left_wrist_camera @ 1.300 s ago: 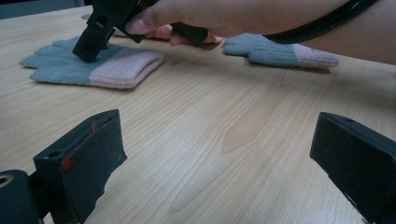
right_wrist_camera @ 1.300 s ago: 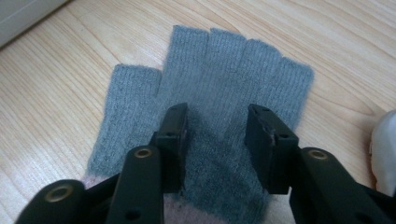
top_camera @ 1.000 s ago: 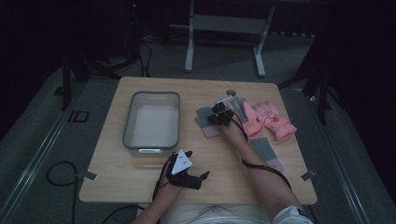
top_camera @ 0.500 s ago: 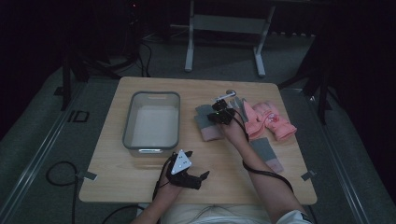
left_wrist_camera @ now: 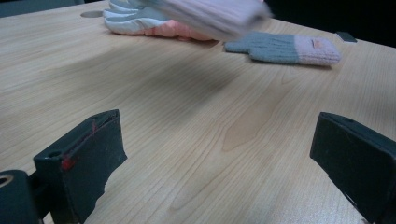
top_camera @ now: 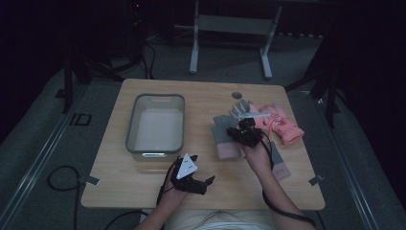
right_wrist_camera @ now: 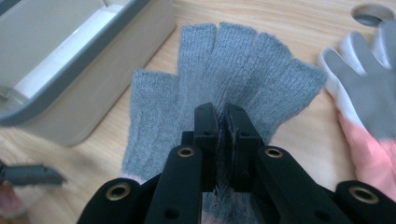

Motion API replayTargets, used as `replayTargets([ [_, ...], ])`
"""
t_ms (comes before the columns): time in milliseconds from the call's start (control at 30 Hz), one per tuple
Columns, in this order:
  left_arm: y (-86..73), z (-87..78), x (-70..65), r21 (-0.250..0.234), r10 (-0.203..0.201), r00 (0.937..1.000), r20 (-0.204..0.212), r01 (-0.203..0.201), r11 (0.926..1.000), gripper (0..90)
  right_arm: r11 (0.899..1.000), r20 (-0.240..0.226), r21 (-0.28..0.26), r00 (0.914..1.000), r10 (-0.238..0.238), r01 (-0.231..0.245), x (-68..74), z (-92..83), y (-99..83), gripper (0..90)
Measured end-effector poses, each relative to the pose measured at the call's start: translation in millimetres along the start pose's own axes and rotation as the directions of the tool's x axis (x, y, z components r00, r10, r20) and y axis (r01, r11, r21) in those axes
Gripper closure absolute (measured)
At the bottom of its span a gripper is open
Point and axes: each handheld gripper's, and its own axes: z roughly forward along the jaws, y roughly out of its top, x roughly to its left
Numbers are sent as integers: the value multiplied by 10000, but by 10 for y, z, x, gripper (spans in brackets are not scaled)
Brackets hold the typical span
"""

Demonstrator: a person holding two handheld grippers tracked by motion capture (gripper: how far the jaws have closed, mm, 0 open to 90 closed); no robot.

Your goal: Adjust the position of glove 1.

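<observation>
While my right gripper point(right_wrist_camera: 223, 116) fingers clench only a thin pinch of grey fingerless glove point(right_wrist_camera: 224, 84) and my left gripper point(top_camera: 194, 179) fingers stand released, I judge it could slip free before reaching the grey bin point(top_camera: 131, 129).

We see a grey bin point(top_camera: 155, 125) on the left half of the bench point(top_camera: 143, 191), empty. A pink glove point(top_camera: 282, 125) and a grey-and-white glove point(top_camera: 240, 108) lie near the far right corner, touching. Second grey knit glove with pink cuff point(top_camera: 279, 164) lies toward the right edge. Round hole point(top_camera: 237, 95) near the far edge.
</observation>
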Motion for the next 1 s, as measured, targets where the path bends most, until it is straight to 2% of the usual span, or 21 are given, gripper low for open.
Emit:
replayTargets([
  [33, 0, 3, -3, -19, 17, 10000, 2, -17, 10000, 23, 9999, 33, -72, 10000, 83, -83, 17, -74, -113, 846],
  [67, 0, 3, -3, -19, 17, 10000, 2, -17, 10000, 23, 9999, 33, -72, 10000, 83, -83, 17, -74, -113, 846],
  [133, 0, 3, -5, -13, 10, 10000, 11, -10, 10000, 23, 9996, 134, -17, 9996, 268, -268, 47, -129, -286, 845],
  [167, 2, 5, -4, 12, 38, 10000, 40, -38, 10000, 23, 9998, 347, -10, 9992, 182, -181, 61, -140, -343, 845],
  [267, 1, 4, -4, 9, 39, 10000, 47, -39, 10000, 23, 9995, 364, 11, 9988, 328, -328, 65, -143, -396, 845],
  [333, 1, 3, -4, 8, 55, 10000, 30, -55, 10000, 23, 9986, 632, 161, 9968, 484, -495, 70, -109, -568, 845],
  [367, 1, 3, -5, 8, 31, 10000, 13, -31, 10000, 23, 9977, 508, 340, 9971, 568, -586, 69, -83, -617, 845],
  [467, 0, 4, -9, -13, 12, 10000, 8, -12, 10000, 23, 9966, 611, 673, 9972, 437, -478, 103, 14, -743, 845],
  [500, 0, 3, -10, -18, 13, 10000, 11, -13, 10000, 23, 9955, 532, 752, 9971, 541, -580, 101, 54, -771, 845],
  [567, 1, 3, -10, 4, 38, 10000, 22, -38, 10000, 23, 9947, 651, 932, 9972, 375, -435, 111, 119, -805, 844],
  [667, 1, 3, -7, 13, 34, 10000, 31, -34, 10000, 23, 9930, 664, 1065, 9969, 433, -502, 104, 183, -829, 840],
  [700, 1, 3, -6, 14, 28, 10000, 34, -28, 10000, 23, 9911, 749, 1203, 9960, 484, -572, 80, 256, -864, 820],
  [800, 1, 2, -7, 15, 55, 10000, 41, -55, 10000, 23, 9901, 845, 1237, 9948, 569, -671, 69, 313, -883, 758],
  [1000, 0, 2, -7, -3, 30, 10000, 31, -30, 10000, 23, 9917, 970, 1185, 9945, 391, -505, 99, 324, -881, 654],
])
